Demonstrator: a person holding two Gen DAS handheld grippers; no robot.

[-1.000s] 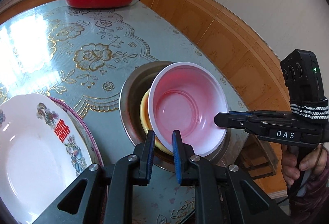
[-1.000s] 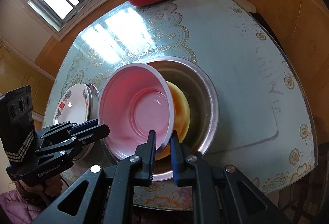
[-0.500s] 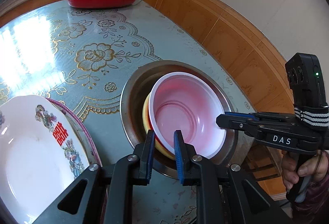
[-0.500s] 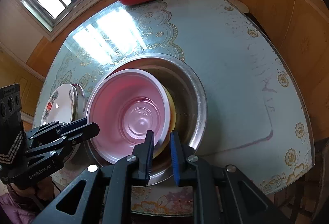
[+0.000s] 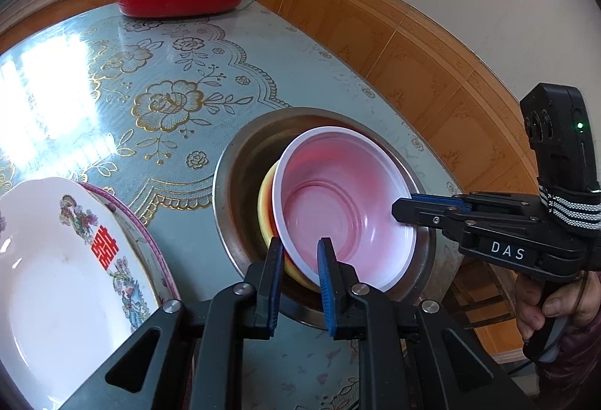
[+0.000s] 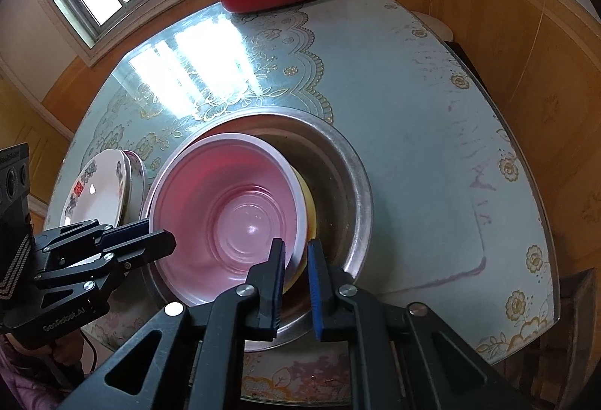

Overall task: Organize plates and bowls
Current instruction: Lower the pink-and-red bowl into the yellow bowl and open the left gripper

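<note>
Pink bowl (image 5: 345, 211) sits tilted over a yellow bowl (image 5: 267, 207) inside a steel basin (image 5: 233, 184) on the worktop; left claw (image 5: 298, 259) pinches its near rim; right-wrist view: right claw (image 6: 295, 259) nearly closed on the opposite rim (image 6: 296, 192); best release both sides evenly so it nests flat.

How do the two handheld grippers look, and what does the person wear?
Both grippers, left gripper and right gripper, are black with blue finger pads. The right one is marked "DAS" and has a striped band. A purple sleeve shows.
</note>
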